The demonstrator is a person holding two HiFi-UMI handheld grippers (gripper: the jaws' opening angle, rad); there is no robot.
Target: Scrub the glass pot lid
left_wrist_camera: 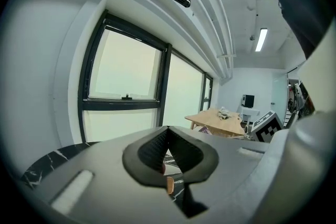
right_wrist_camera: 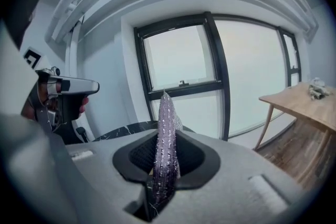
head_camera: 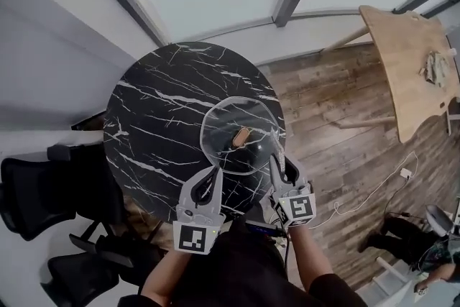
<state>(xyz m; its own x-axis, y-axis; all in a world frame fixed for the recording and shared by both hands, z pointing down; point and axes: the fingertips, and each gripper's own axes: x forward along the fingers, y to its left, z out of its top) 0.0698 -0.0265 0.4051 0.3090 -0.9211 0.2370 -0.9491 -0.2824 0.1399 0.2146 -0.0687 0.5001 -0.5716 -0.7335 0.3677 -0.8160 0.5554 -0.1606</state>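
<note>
Glass pot lid, quantity one, is located on the near right part of the round black marble table, with one brown knob at its centre. The lid's right rim reaches almost to the table's right edge. Its near rim sits inboard of the table's near edge. Bare marble extends from the lid to the table's far and left edges, giving the widest open area on the tabletop. Two grippers are positioned over the table's near edge. The left gripper meets the lid at its near-left rim, and its jaws are drawn together on that rim, with the knob visible through the narrow gap below the pads. The right gripper stands just beside the lid's near-right rim, at the table's right edge. Its jaws are clamped on one purple glittery scrub cloth, which stands upright between the pads and projects beyond them. Right of the table, open wooden floor runs to one light wooden table. One white cable lies on that floor. Left of the table, black office chairs stand close against its edge; their number cannot be determined.
</note>
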